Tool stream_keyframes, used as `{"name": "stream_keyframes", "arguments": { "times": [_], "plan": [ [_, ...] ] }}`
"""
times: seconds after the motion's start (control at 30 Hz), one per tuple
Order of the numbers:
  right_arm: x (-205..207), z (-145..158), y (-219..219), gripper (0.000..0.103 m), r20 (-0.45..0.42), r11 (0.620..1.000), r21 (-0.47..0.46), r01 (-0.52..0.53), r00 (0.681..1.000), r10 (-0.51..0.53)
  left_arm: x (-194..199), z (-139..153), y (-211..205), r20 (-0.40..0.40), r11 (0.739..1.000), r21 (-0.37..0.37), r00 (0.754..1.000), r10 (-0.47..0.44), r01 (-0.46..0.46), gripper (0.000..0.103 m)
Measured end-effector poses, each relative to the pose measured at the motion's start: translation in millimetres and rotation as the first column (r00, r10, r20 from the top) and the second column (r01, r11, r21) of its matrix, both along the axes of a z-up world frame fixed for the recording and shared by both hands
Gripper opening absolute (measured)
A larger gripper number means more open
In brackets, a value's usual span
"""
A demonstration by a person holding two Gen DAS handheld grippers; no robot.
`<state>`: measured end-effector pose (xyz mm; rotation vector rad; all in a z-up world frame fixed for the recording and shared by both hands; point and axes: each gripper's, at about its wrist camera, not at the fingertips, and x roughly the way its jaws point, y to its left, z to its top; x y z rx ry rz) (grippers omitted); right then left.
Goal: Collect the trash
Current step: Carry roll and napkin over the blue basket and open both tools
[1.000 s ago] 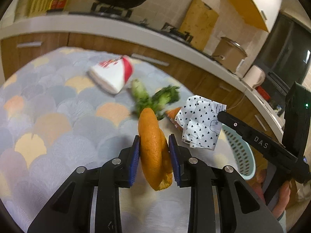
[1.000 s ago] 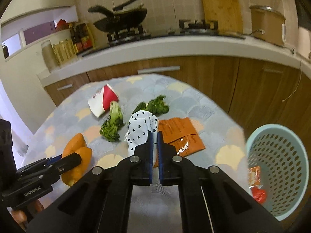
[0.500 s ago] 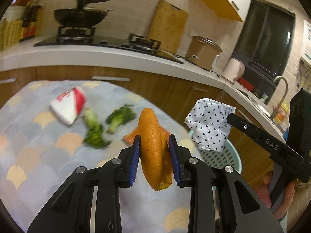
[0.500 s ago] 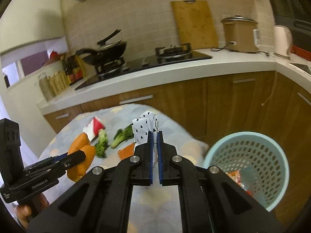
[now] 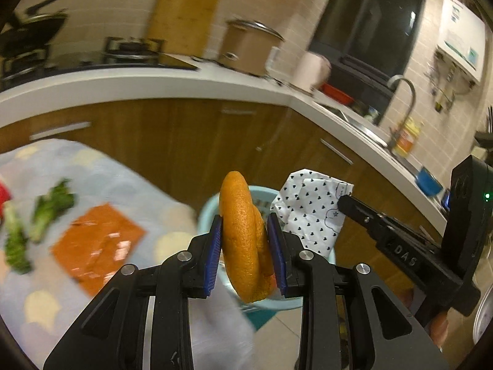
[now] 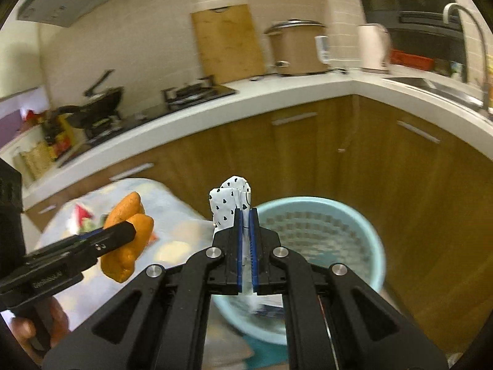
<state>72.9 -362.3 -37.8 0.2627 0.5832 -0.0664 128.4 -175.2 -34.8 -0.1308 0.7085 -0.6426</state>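
both hands loaded here. the left gripper [image 5: 245, 240] has its blue pads pinched partway shut on a curled orange peel [image 5: 243, 237], pebbly skin outward, standing on edge with its long axis running up and down between the jaws. the right gripper [image 6: 245, 240] is squeezed all but fully closed on a crumpled white paper with small black hearts [image 6: 229, 205], which pokes up past the fingertips, thin and creased.

the target is the pale blue perforated basket [image 6: 374, 246] (plastic, round, with some wrappers already at the bottom). from the right jaws it sits just ahead and below, slightly to the right, so this hand looks the nearer one. from the left jaws its rim [image 5: 206, 212] peeks out directly behind and beneath the peel, so that hand seems close to a drop too.

off to the left of the left jaws, on the scalloped pastel tablecloth [image 5: 101, 169], an orange sachet [image 5: 97, 243] and leafy green vegetable scraps [image 5: 50, 208] are not yet collected, both blurred.
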Motion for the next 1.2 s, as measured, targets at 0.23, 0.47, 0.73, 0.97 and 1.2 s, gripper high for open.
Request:
{"name": "stream_keyframes", "arguments": {
  "times": [0.23,0.47,0.73,0.97,1.2],
  "plan": [
    [1,-23,-34,0.003,-0.072,0.996,-0.004,0.088,0.993,-0.089,17,-19,-51,-0.039,0.995,0.013,0.995,-0.093,0.094,0.028],
    [11,-56,-53,0.003,-0.186,0.992,0.003,0.125,0.975,-0.122,37,-50,-80,-0.110,0.990,0.044,0.986,-0.127,0.133,0.028],
    [29,-84,-53,0.005,-0.286,0.994,0.054,0.095,0.955,-0.076,44,-65,-76,-0.137,0.989,0.077,0.984,-0.112,0.124,0.049],
    [29,-85,-51,0.007,-0.285,0.993,0.077,0.086,0.956,-0.060,40,-51,-61,-0.098,0.993,0.071,0.992,-0.083,0.090,0.063],
    [26,-70,-38,0.008,-0.254,0.995,0.074,0.060,0.967,-0.039,29,-35,-31,-0.071,0.998,0.034,0.996,-0.045,0.048,0.065]
  ]
}}
